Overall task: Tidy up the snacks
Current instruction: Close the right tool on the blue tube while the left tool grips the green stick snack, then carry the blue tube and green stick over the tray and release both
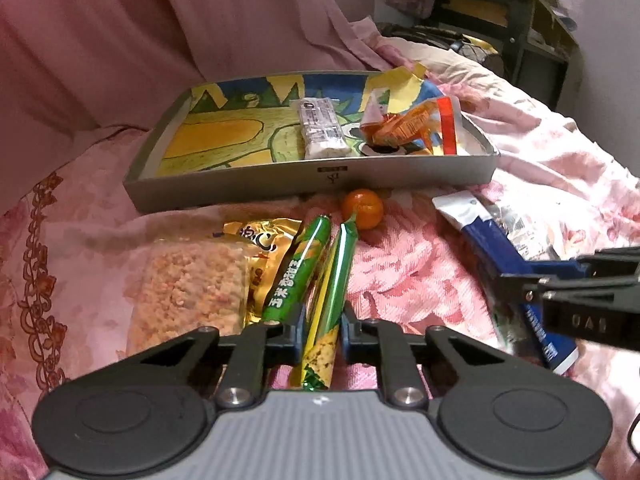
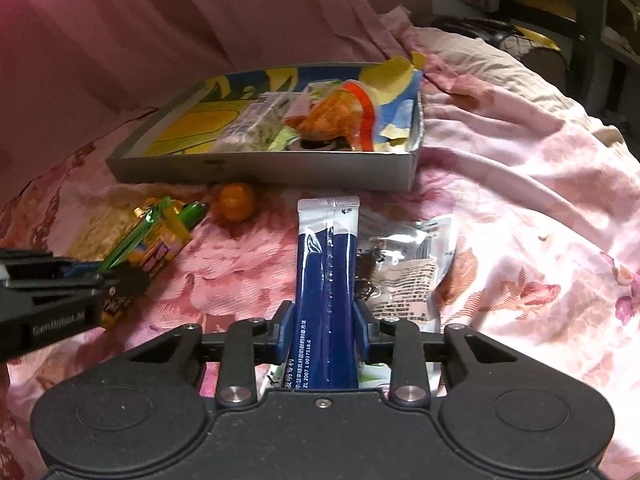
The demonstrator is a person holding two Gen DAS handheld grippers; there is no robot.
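My left gripper (image 1: 323, 330) is shut on a green and yellow stick packet (image 1: 334, 276) that lies on the pink floral bedspread. A second green stick packet (image 1: 300, 268) lies just left of it. My right gripper (image 2: 323, 328) is shut on a long blue and white stick packet (image 2: 326, 264). A grey tray (image 1: 240, 188) with a cartoon lining stands beyond both. It holds a white wrapped bar (image 1: 320, 128) and an orange packet (image 1: 404, 128). A small orange fruit (image 1: 363, 208) rests against the tray's front wall.
A clear bag of orange crumbs (image 1: 188, 284) and a gold packet (image 1: 260, 248) lie left of the green sticks. A silver printed packet (image 2: 412, 268) lies right of the blue one. Pink curtain hangs behind; dark furniture (image 1: 520, 40) stands at far right.
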